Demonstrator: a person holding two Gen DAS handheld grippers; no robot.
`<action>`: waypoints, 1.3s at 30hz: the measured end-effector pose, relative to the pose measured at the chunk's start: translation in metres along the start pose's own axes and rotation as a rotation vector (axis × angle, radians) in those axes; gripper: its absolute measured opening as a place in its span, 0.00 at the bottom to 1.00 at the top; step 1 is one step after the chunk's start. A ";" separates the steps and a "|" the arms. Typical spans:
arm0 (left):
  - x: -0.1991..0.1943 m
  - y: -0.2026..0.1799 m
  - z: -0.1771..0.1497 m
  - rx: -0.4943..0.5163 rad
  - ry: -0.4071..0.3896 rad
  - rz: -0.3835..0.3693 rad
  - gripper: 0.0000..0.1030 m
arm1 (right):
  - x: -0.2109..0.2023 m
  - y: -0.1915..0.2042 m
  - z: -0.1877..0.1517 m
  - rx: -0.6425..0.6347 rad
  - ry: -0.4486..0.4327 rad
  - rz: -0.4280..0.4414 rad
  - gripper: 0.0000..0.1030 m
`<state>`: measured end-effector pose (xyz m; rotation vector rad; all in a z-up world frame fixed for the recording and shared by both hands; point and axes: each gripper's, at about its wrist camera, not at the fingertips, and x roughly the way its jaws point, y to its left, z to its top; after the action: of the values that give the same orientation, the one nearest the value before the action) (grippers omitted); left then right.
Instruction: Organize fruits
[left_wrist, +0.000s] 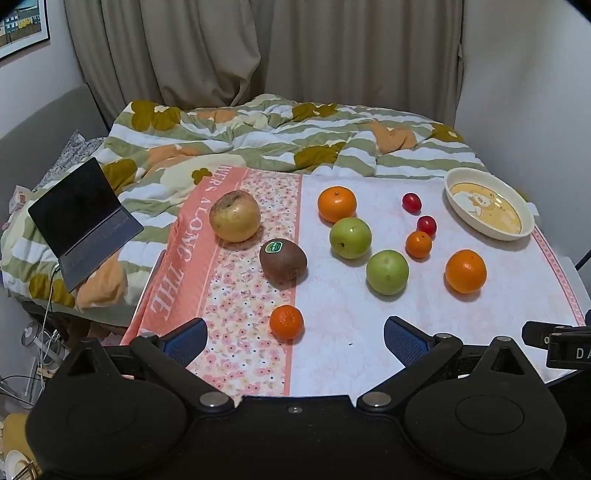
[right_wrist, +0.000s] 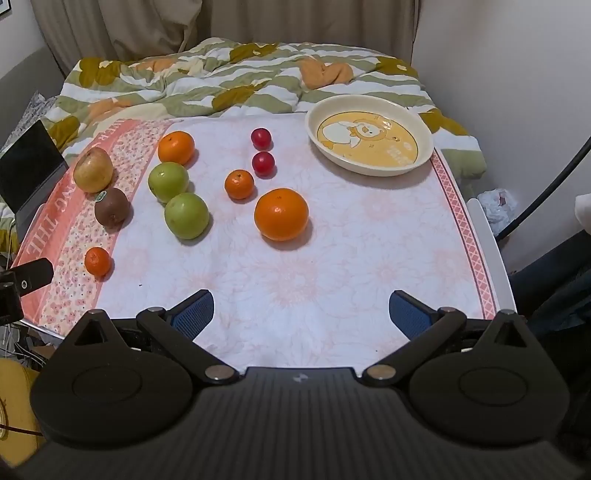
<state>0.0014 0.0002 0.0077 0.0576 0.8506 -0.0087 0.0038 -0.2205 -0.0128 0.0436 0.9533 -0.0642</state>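
Fruits lie loose on the cloth-covered table: a large orange, a second orange, two green apples, two small tangerines, two red cherry tomatoes, a kiwi and a yellow pear. A cream dish with a yellow cartoon print stands empty at the far right. My left gripper is open and empty, just short of a small tangerine. My right gripper is open and empty over the near edge.
A bed with a flowered quilt lies behind the table. An open laptop rests on it at the left. Curtains and walls close the back. The table's white edge runs along the right.
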 end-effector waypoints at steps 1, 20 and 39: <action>0.000 0.000 0.000 0.000 0.001 0.000 1.00 | 0.001 0.000 -0.001 0.001 -0.001 0.000 1.00; 0.002 0.000 0.000 -0.001 0.016 0.005 1.00 | 0.004 0.001 0.001 0.000 0.007 0.000 1.00; 0.005 0.000 0.003 -0.005 0.017 0.010 1.00 | 0.011 0.000 0.004 0.004 0.018 0.002 1.00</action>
<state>0.0070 0.0004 0.0059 0.0571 0.8671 0.0039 0.0134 -0.2212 -0.0192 0.0483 0.9710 -0.0640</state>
